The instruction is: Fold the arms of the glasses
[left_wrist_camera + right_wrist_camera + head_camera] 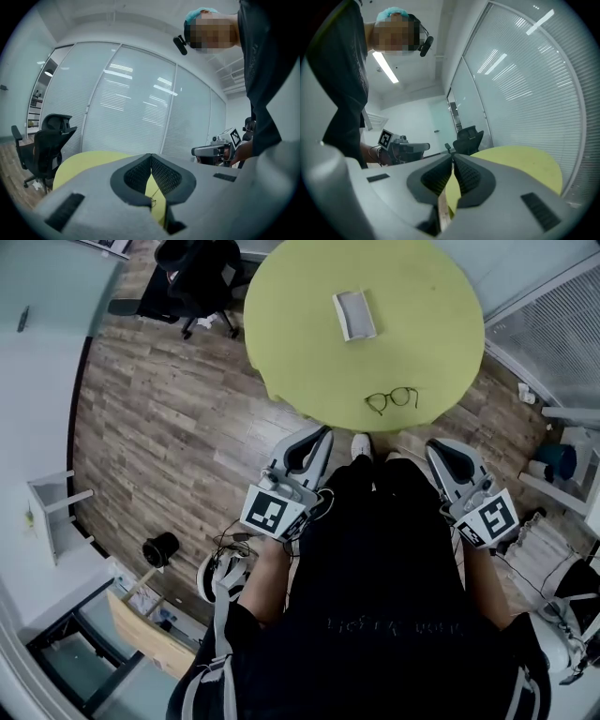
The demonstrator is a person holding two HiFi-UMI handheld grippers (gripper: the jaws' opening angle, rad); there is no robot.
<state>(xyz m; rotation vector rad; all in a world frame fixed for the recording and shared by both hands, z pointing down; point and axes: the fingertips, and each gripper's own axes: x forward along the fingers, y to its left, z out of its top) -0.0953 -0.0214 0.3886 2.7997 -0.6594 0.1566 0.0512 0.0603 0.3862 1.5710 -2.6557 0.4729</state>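
Note:
A pair of dark thin-rimmed glasses lies with its arms spread near the front edge of the round yellow-green table. Both grippers hang below the table edge, close to the person's body. My left gripper is shut, jaw tips touching, nothing between them. My right gripper is shut too and holds nothing. In the left gripper view a sliver of the glasses shows through the gap under the closed tips. The right gripper view shows the closed tips over the table.
A white rectangular case lies farther back on the table. A black office chair stands on the wooden floor at the table's back left. A shelf stands at the left. Glass walls with blinds surround the room.

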